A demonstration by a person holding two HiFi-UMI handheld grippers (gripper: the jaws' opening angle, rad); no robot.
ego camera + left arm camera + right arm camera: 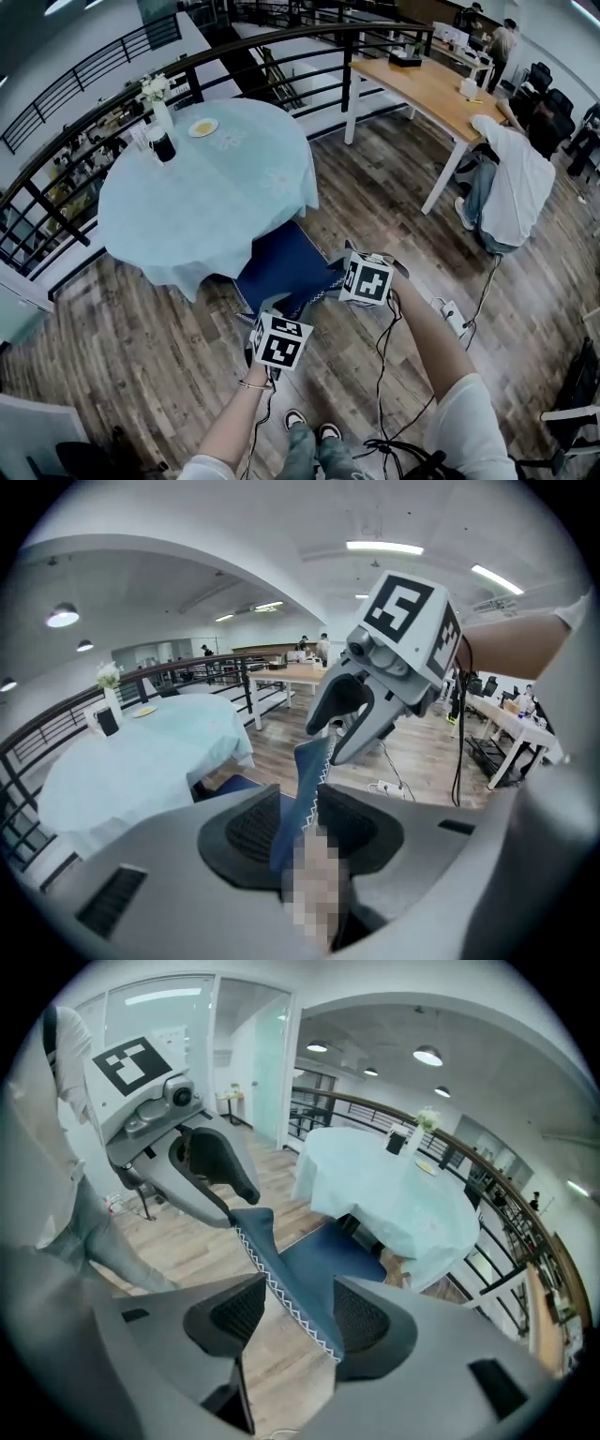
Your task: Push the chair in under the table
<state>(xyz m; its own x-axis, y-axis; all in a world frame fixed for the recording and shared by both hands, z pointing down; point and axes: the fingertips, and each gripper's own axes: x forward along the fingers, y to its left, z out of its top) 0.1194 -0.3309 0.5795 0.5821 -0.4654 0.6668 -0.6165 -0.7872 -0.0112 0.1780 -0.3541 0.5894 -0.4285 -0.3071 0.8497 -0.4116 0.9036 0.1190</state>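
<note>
Clenching, both tools: the left gripper (279, 309) and the right gripper (334, 287) are each biting the zigzag-stitched blue edge (281, 1283) of the chair (281, 261). The cloth is lying pinched between the pads in both gripper views. The left bite is looking shallow, though a blurred patch is partly covering it there.

Location: the chair is standing just beside the round table (187, 187). Its far end is sitting beneath the hanging tablecloth (286, 187) and most of the seat is still showing outside.

Hazards, judged from this position:
- Soft edge: the grip is resting on fabric, perhaps not on frame, so a push is likely bunching or slipping the cloth while the chair is staying put.
- Uneven hands: one side is leading, so the chair is at risk of slewing and jamming against the table's support, which is hidden under the cloth.
- Cloth drag: the chair is at risk of catching the hem and tugging the tabletop load, where the vase (157, 101), dark cup (163, 145) and plate (202, 127) are standing near the far rim.
- Cables (380, 375): these are trailing close to the person's feet, inviting a snag.
</note>
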